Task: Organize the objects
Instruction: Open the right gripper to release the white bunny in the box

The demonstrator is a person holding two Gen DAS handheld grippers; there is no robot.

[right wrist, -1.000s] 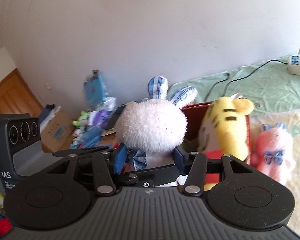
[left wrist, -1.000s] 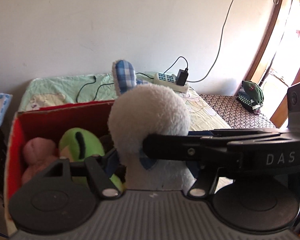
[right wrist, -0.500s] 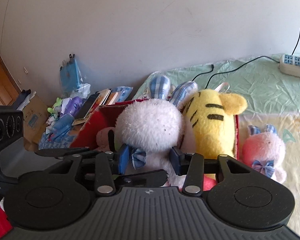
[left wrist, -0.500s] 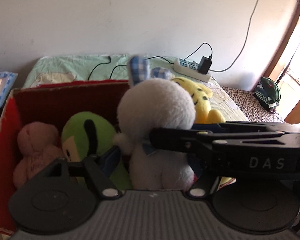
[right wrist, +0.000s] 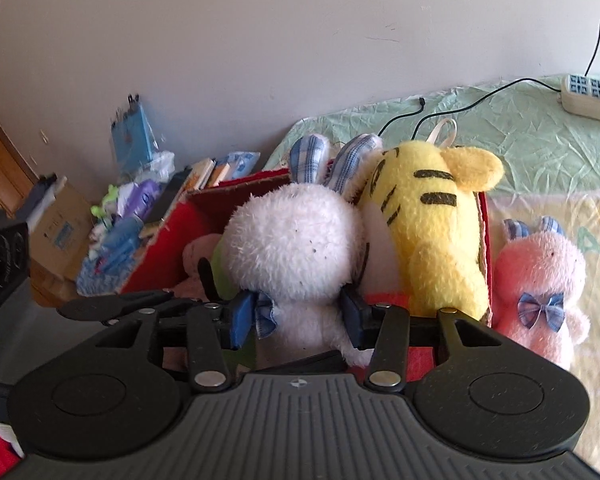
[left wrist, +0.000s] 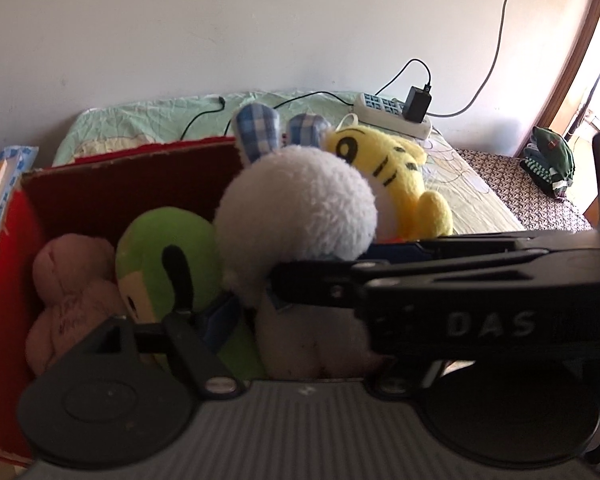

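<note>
Placing step: right gripper (right wrist: 298, 316) clenches white rabbit plush (right wrist: 292, 248) over red box (right wrist: 160, 248); left fingers' state unclear. Next: lower, release.

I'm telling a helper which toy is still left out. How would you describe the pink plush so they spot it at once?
Find the red box of soft toys on the bed. Just outside its right wall, on the pale sheet, sits the pink plush. Unlike the white rabbit and yellow tiger, it is outside the box and wears a blue checked bow.

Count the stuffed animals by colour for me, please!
White fluffy plush bunny: 1
Yellow striped plush tiger: 1
Green round plush toy: 1
Pink plush toys: 2 (bear, bunny)
Total: 5
</note>
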